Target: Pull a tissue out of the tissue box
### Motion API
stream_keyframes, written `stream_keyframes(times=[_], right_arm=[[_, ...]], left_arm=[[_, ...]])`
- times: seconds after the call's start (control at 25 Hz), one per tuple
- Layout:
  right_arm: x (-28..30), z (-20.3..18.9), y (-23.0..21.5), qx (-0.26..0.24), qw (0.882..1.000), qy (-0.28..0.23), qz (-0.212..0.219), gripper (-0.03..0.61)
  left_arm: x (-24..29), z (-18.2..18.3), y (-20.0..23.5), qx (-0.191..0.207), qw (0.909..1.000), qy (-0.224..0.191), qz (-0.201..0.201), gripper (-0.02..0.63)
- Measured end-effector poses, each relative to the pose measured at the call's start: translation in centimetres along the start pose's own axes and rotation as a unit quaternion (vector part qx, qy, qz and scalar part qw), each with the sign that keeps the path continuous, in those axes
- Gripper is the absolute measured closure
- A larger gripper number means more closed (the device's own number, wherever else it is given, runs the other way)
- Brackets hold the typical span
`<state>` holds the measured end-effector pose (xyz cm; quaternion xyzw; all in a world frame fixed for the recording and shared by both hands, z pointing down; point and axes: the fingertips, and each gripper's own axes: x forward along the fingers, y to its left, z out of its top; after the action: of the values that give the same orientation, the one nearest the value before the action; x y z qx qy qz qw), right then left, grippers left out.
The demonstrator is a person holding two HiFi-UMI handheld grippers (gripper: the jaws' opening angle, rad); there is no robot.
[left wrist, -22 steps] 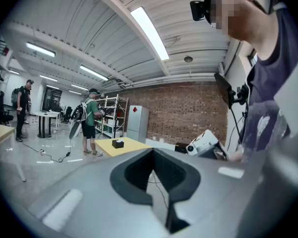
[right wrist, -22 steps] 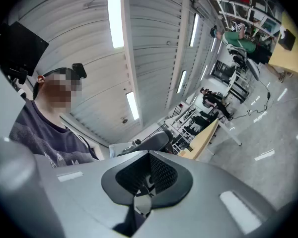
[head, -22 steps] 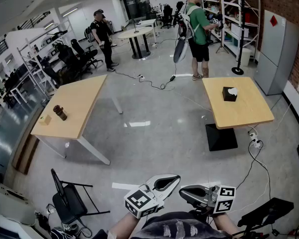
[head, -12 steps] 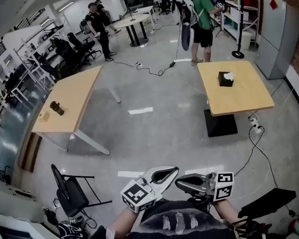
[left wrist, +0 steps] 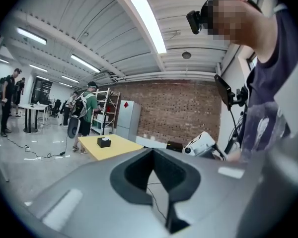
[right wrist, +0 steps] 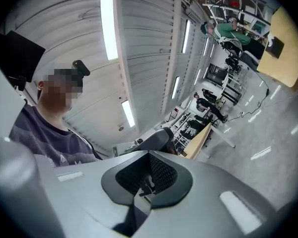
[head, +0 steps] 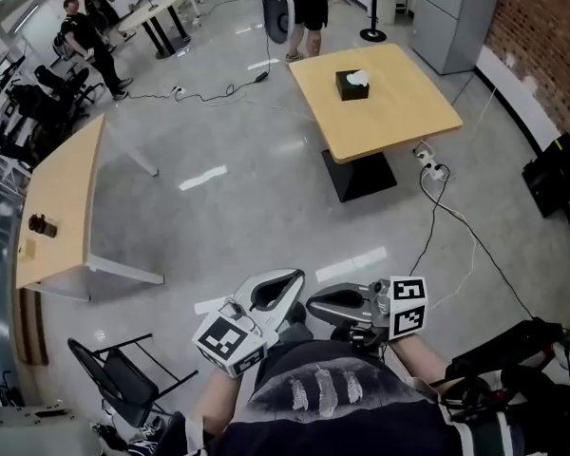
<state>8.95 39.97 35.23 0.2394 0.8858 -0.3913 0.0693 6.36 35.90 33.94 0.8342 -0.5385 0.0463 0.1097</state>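
1. Judging by how things lie, nothing of the task is done yet. The tissue box (head: 353, 85) sits untouched, and both tools are held close against the person's body, well apart from it.
2. At the far left of the head view a long wooden surface (head: 62, 198) carries a small dark object (head: 43, 224). It seems to play no part in the task.
3. The left tool (head: 299, 275) is low in the middle of that view. Its jaws are together with nothing between them, and its own view shows only floor and the distant room past them.
4. The right tool (head: 312, 304) is just beside the left one, tip turned toward it. Its jaws are also closed and empty.
5. Further right and across a stretch of open floor stands a square wooden surface (head: 408, 112) on a dark pedestal base. The tissue box rests on it, toward the far side of the top, with nothing else near it.
6. The box looks like a small dark cube. A white tissue (head: 359, 77) stands up out of its top in a crumpled peak — loose, exposed and easy to pinch, as far as this distance lets me tell.
7. All the steps are still left: getting close to the surface, opening one tool, closing it on the raised tissue and drawing it up and out. The box looks light, so it may lift with the tissue unless the other tool steadies it.
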Motion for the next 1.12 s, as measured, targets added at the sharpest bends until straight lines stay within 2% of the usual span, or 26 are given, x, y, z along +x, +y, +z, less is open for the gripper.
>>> stream_keyframes(times=[0.2, 0.32, 0.48, 0.68, 0.84, 1.0, 1.12], right_arm=[[1.3, 1.1, -0.9, -0.011, 1.000, -0.007, -0.023, 0.580], [3.7, 1.9, -1.6, -0.041, 0.999, 0.022, -0.016, 0.580], [7.1, 1.5, -2.1, -0.070, 0.995, 0.077, -0.010, 0.580], [10.2, 1.1, -3.4, -0.082, 0.990, 0.118, -0.012, 0.580], [12.9, 1.0, -4.7, -0.086, 0.987, 0.139, -0.009, 0.580], [15.9, 0.0, -5.1, -0.082, 0.982, 0.171, 0.008, 0.580], [16.9, -1.0, -5.0, -0.083, 0.974, 0.207, 0.027, 0.580]], left_arm=[[-0.1, 1.2, 1.9, -0.002, 0.9996, -0.012, -0.024, 0.612], [-0.4, 2.4, 3.9, 0.007, 0.9989, -0.024, -0.039, 0.612], [-1.4, 2.5, 5.8, -0.001, 0.9975, -0.020, -0.067, 0.612], [-2.2, 2.4, 7.6, -0.036, 0.9919, -0.032, -0.118, 0.612], [-3.7, 2.5, 10.1, -0.050, 0.9895, -0.039, -0.130, 0.612], [-5.6, 2.3, 11.6, -0.088, 0.9797, -0.040, -0.176, 0.612], [-6.0, 2.2, 11.0, -0.083, 0.9734, -0.034, -0.211, 0.612]])
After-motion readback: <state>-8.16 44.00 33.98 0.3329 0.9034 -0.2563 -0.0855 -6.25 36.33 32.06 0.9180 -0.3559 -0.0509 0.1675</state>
